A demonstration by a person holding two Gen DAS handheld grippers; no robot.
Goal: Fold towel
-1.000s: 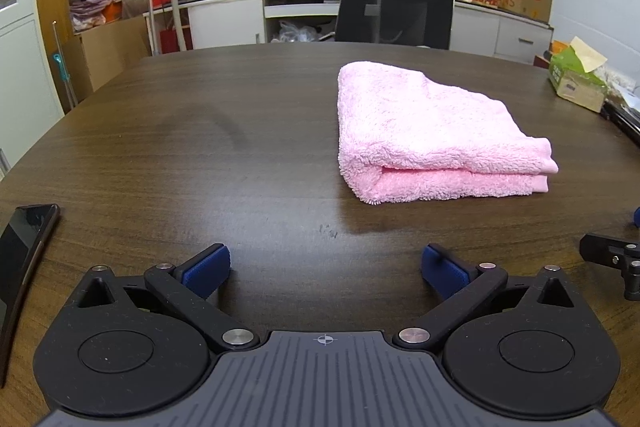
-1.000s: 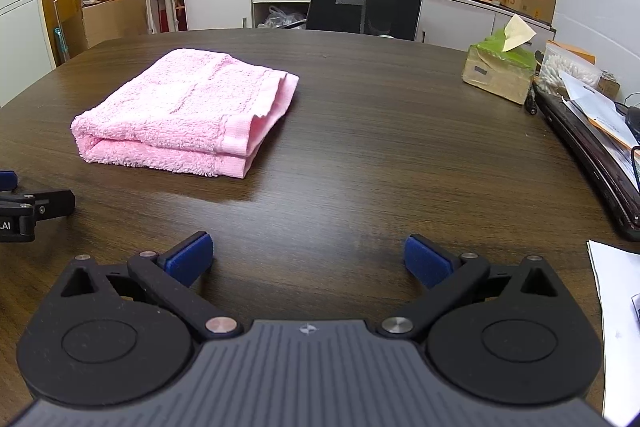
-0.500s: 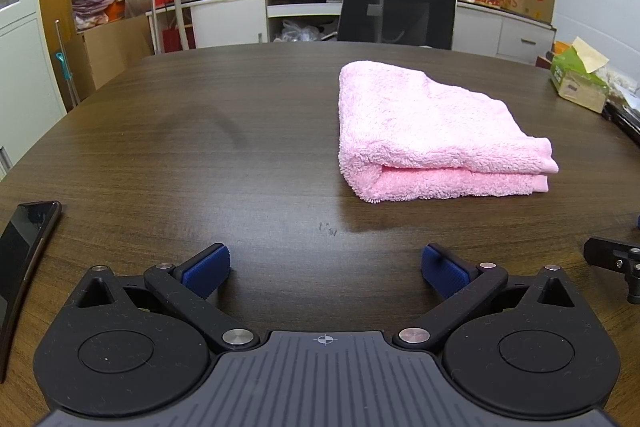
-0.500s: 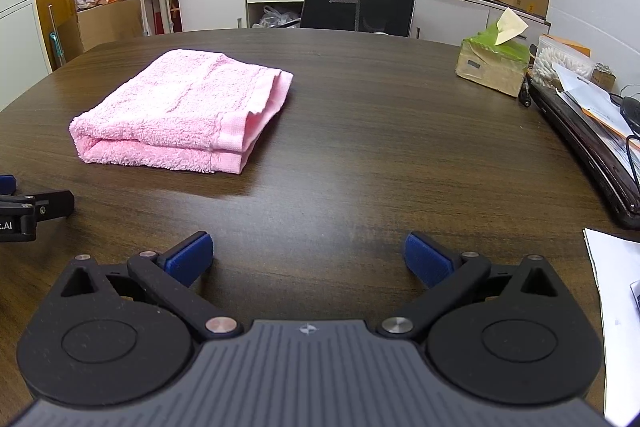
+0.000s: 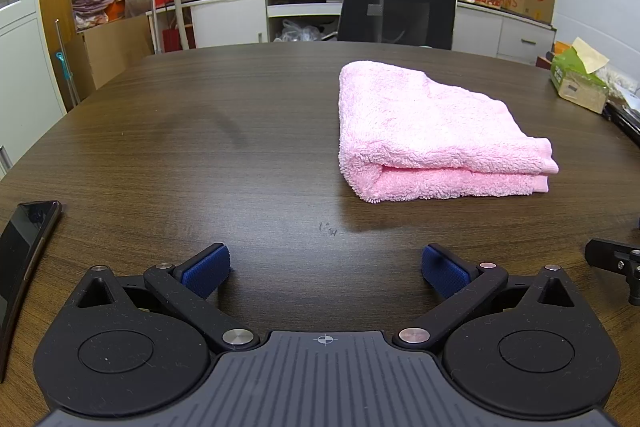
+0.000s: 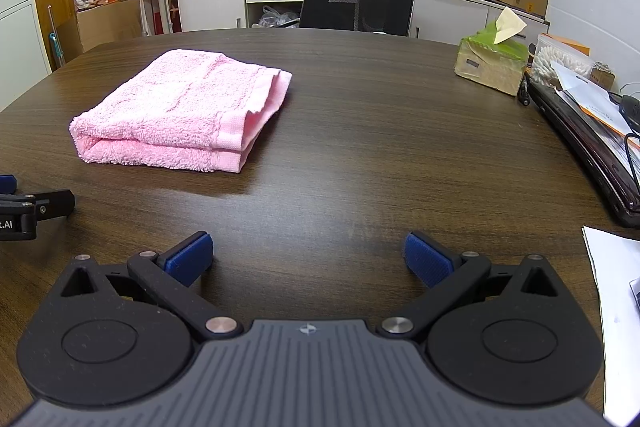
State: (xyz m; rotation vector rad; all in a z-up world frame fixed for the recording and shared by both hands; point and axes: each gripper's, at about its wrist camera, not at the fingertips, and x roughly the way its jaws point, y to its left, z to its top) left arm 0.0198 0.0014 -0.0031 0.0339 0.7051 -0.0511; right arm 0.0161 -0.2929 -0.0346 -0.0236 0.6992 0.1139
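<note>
A pink towel (image 5: 432, 131) lies folded in a flat rectangle on the dark wooden table (image 5: 200, 147). In the right wrist view the towel (image 6: 180, 107) is ahead and to the left. My left gripper (image 5: 326, 267) is open and empty, low over the table, short of the towel. My right gripper (image 6: 308, 255) is open and empty, to the right of the towel. Each gripper's tip shows at the edge of the other's view: the right gripper's tip (image 5: 612, 259) and the left gripper's tip (image 6: 36, 211).
A black phone (image 5: 20, 251) lies at the table's left edge. A tissue box (image 6: 490, 63), a dark laptop (image 6: 592, 147) with papers on it and a white sheet (image 6: 616, 287) sit on the right. A black office chair (image 5: 396, 11) stands behind the table.
Both grippers have drifted slightly; the towel sits a little differently in each view. The towel itself has not moved and both grippers stay open.
</note>
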